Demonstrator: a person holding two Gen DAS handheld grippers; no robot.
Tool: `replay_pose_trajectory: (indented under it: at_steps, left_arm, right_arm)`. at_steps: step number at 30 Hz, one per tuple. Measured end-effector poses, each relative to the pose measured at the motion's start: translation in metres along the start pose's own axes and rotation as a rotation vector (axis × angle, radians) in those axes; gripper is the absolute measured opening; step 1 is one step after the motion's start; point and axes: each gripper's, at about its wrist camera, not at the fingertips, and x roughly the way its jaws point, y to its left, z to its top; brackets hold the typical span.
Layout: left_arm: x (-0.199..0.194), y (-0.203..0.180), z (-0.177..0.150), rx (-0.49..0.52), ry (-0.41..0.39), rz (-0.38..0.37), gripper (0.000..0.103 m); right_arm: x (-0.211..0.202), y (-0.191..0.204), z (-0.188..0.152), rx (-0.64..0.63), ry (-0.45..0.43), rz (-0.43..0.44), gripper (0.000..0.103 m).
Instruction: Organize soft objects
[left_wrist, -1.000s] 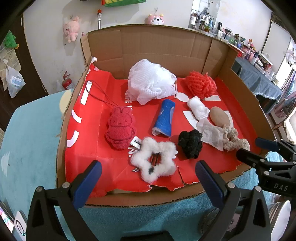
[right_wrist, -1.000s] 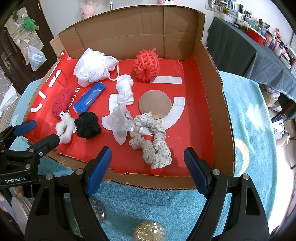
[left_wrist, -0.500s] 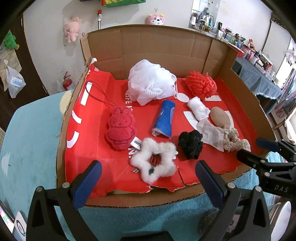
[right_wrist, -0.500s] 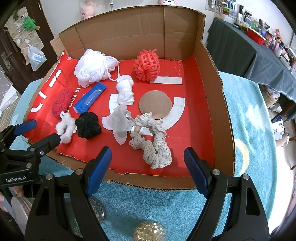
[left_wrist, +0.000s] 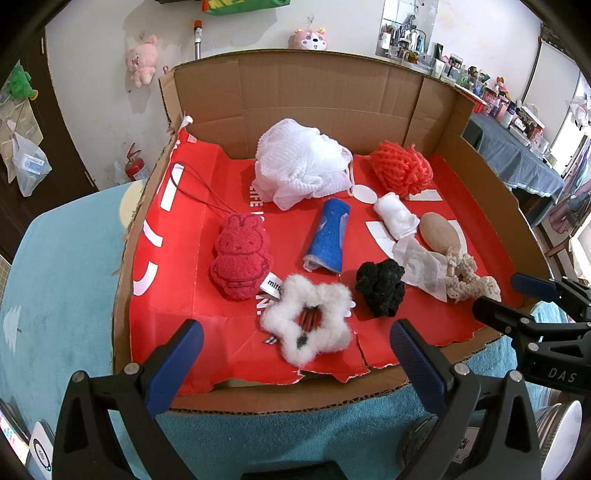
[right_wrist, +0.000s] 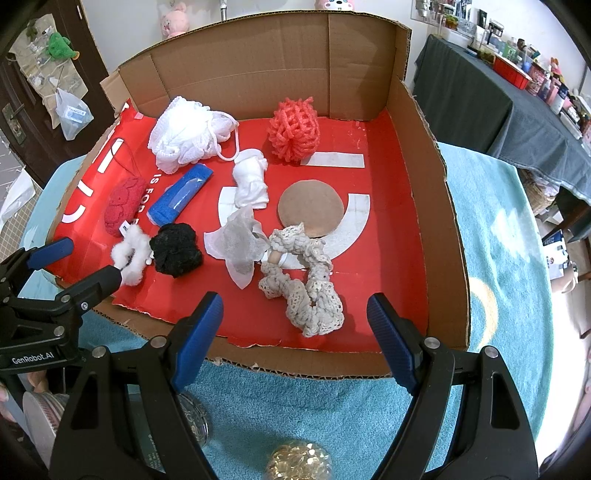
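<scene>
Left tongs (left_wrist: 295, 354): spread wide, nothing between the blue-padded tips. Hovering just outside the near edge of the shallow brown cardboard tray (left_wrist: 332, 99), over the teal terry-cloth table (left_wrist: 59, 266).

Right tongs (right_wrist: 295, 328): likewise wide apart, holding nothing, at the tray's near edge toward its right side. Near edge is low and ragged; tall cardboard walls at back and right.

Tray floor lined with red printed paper (left_wrist: 177, 295), torn along the near edge.

Nearest left tongs: fluffy white star-shaped fur ring (left_wrist: 306, 319), lying flat. Just right of it, crumpled black knitted ball (left_wrist: 380, 288). Left of the ring, flat red fuzzy bunny-shaped plush (left_wrist: 240, 256), head toward the back wall, thin dark cord trailing to the back left corner.

Nearest right tongs: beige crocheted lace scrunchie chain (right_wrist: 303, 284), twisted, long axis running from mid-tray to the near edge. Its far end overlaps a flat round tan felt disc (right_wrist: 310, 212). Left of the chain, thin crumpled white tissue sheet (right_wrist: 236, 243).

Mid-tray: rolled blue towel (left_wrist: 328, 236), long axis roughly near to far, tilted. Small bunched white cloth roll (right_wrist: 251, 181) beside it.

Back edge: puffy white mesh bath pouf (left_wrist: 299, 166) with cord loop; coral-red foam net ball (right_wrist: 293, 129) to its right.

Open red floor along the right wall and far left strip.
</scene>
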Motion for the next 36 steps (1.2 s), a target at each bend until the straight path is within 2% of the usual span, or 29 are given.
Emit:
replay_pose_trajectory:
  at_steps: [22, 30, 36]
  left_arm:
    - [-0.001, 0.001, -0.001, -0.006, -0.007, 0.001, 0.103]
    - [0.0, 0.003, -0.002, -0.021, -0.001, -0.02, 0.103]
    - [-0.017, 0.009, -0.003, -0.061, -0.042, -0.032, 0.103]
  right_arm:
    - [0.0, 0.0, 0.001, 0.0, -0.003, -0.006, 0.08]
    - [-0.002, 0.003, -0.001, -0.022, -0.018, -0.014, 0.08]
    - [-0.013, 0.002, -0.002, -0.017, -0.049, -0.022, 0.08]
